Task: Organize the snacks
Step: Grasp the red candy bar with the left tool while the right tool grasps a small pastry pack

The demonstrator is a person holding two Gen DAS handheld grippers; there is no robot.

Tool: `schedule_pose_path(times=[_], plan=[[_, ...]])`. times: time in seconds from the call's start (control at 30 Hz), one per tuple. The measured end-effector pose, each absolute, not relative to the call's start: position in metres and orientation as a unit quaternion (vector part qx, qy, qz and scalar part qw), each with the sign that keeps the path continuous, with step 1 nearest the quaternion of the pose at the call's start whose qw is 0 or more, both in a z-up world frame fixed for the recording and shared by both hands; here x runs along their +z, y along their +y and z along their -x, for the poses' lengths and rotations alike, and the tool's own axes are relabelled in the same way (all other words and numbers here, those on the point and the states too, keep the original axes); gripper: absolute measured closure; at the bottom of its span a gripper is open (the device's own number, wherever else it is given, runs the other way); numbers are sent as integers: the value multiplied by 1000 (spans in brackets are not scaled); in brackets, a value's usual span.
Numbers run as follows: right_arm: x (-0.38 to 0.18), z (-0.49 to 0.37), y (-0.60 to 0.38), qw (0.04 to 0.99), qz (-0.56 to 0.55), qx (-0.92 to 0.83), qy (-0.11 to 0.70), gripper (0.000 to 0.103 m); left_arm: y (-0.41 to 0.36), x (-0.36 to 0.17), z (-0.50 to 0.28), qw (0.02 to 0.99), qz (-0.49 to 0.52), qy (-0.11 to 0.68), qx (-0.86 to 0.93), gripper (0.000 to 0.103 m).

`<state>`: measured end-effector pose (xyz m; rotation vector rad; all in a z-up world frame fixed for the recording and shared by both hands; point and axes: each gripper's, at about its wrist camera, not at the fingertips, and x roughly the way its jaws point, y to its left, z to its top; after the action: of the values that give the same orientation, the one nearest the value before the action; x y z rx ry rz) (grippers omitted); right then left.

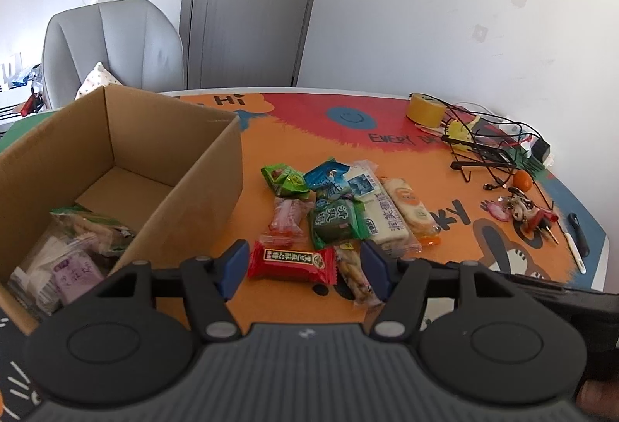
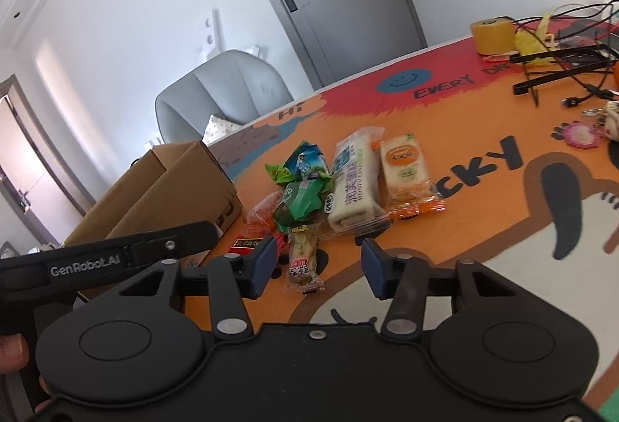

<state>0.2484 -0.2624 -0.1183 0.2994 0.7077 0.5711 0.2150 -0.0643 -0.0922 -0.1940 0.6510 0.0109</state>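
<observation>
Several snack packets lie in a loose pile on the orange table mat. In the left wrist view an open cardboard box (image 1: 201, 166) stands at the left with a few packets (image 1: 73, 251) inside. My left gripper (image 1: 303, 269) is open and empty, its fingers either side of a red packet (image 1: 291, 263) and a beige stick snack (image 1: 354, 277). A green packet (image 1: 336, 220) and a long white cake bar (image 1: 377, 211) lie beyond. My right gripper (image 2: 319, 267) is open and empty over the beige stick snack (image 2: 301, 259), before the white cake bar (image 2: 354, 186) and orange-trimmed packet (image 2: 406, 170).
A yellow tape roll (image 1: 425, 108), tangled cables with a black wire stand (image 1: 483, 147), an orange fruit (image 1: 524, 180) and keychains (image 1: 522, 211) crowd the table's right side. A grey armchair (image 1: 112, 46) and a closed door (image 1: 251, 0) stand behind the table.
</observation>
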Motion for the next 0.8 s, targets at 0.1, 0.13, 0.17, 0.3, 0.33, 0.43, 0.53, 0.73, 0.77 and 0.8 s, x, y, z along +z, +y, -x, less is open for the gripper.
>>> schedule_pose_path(times=[0.1, 0.13, 0.17, 0.3, 0.33, 0.43, 0.53, 0.73, 0.77, 0.8], plan=[[-122, -253, -255, 885, -136, 282, 344, 59, -65, -98, -223, 941, 98, 325, 7, 40], [-123, -254, -253, 885, -133, 282, 346, 62, -65, -100, -225, 940, 99, 326, 9, 40], [-125, -257, -251, 884, -131, 282, 349, 63, -64, -101, -226, 939, 100, 327, 10, 41], [-130, -264, -243, 879, -127, 289, 358, 66, -58, -106, -233, 936, 112, 332, 10, 47], [-131, -265, -241, 879, -124, 289, 359, 66, -57, -107, -234, 936, 113, 334, 10, 48], [-137, -269, -234, 876, -109, 293, 366, 68, -56, -111, -238, 933, 114, 341, 7, 49], [-144, -269, -231, 872, -103, 299, 372, 74, -59, -116, -242, 931, 109, 349, 7, 49], [-143, -265, -244, 876, -105, 291, 369, 78, -60, -125, -253, 926, 114, 359, 10, 49], [-143, -265, -248, 877, -109, 288, 369, 78, -60, -126, -254, 927, 115, 358, 11, 49], [-143, -264, -251, 878, -111, 285, 369, 78, -61, -127, -256, 927, 114, 357, 13, 49]])
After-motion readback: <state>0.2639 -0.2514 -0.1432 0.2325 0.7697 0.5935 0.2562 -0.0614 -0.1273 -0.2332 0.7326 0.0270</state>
